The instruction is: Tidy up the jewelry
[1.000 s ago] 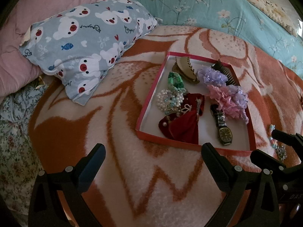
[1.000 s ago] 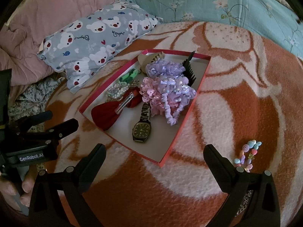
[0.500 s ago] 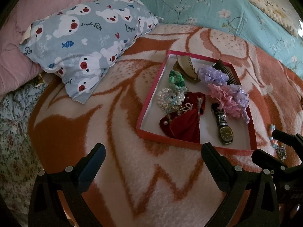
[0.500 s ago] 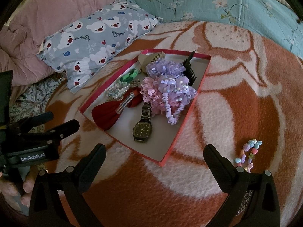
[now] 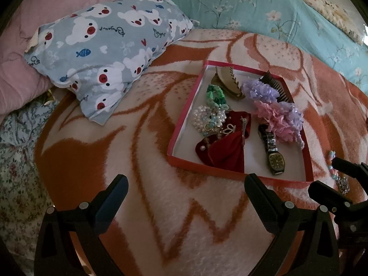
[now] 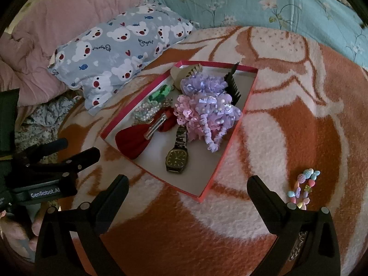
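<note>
Now, through the left wrist view, the left gripper (image 5: 186, 188) is hovering with its fingers spread wide and holding nothing over the orange-and-white blanket (image 5: 161, 207). Just ahead and a little to its right, the red tray (image 5: 181, 124) is sitting with a wristwatch (image 5: 274, 156), a red velvet pouch (image 5: 225, 151) and pearl beads (image 5: 207, 117) lying inside. Over in the right wrist view, the right gripper (image 6: 187, 188) is likewise gaping empty above the blanket, the tray lying just ahead of it. A pastel bead bracelet (image 6: 303, 188) is resting on the blanket outside the tray, just beside the gripper's right finger (image 6: 266, 197).
</note>
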